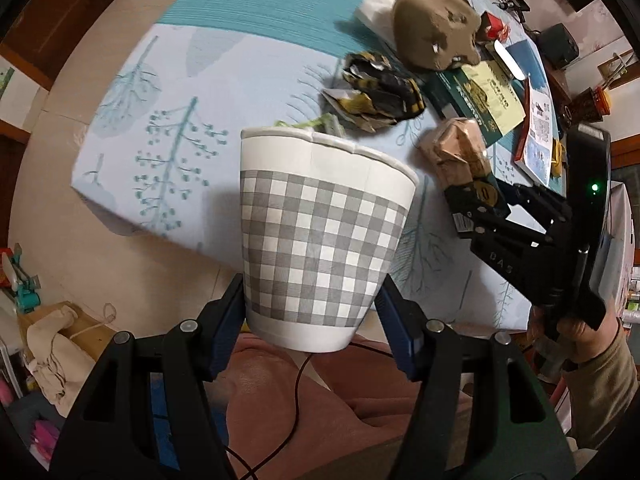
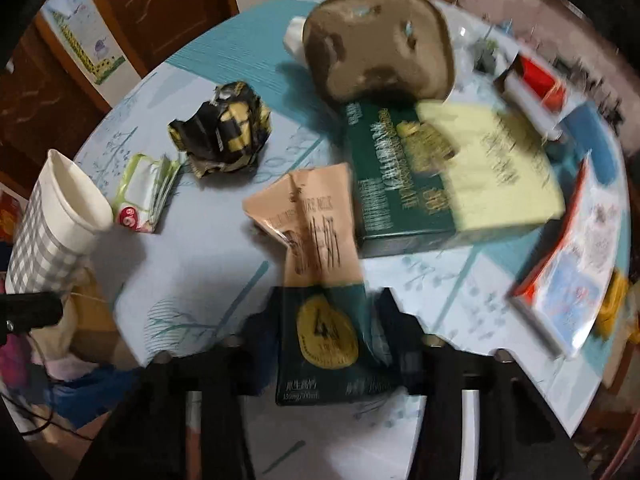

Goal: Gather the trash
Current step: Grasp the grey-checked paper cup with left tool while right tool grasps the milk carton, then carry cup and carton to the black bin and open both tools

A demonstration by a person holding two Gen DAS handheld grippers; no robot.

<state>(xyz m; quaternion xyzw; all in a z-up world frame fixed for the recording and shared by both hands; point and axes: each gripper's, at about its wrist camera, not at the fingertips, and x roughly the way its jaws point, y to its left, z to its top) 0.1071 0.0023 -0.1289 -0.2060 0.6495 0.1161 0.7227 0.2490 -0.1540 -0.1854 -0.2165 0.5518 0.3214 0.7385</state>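
Gripping the checked paper cup [image 1: 320, 248] near its base with our left tongs [image 1: 312, 316], held off the worktop [image 1: 172, 92] edge. Our right tongs [image 2: 332, 344] pinch the milk carton [image 2: 320, 280] at its dark lower end, its crumpled tan top pointing away over the worktop. Beyond: green wrapper [image 2: 144, 196], black-yellow crumpled wrapper [image 2: 224, 132], green book [image 2: 440, 176], brown pouch [image 2: 380, 44].
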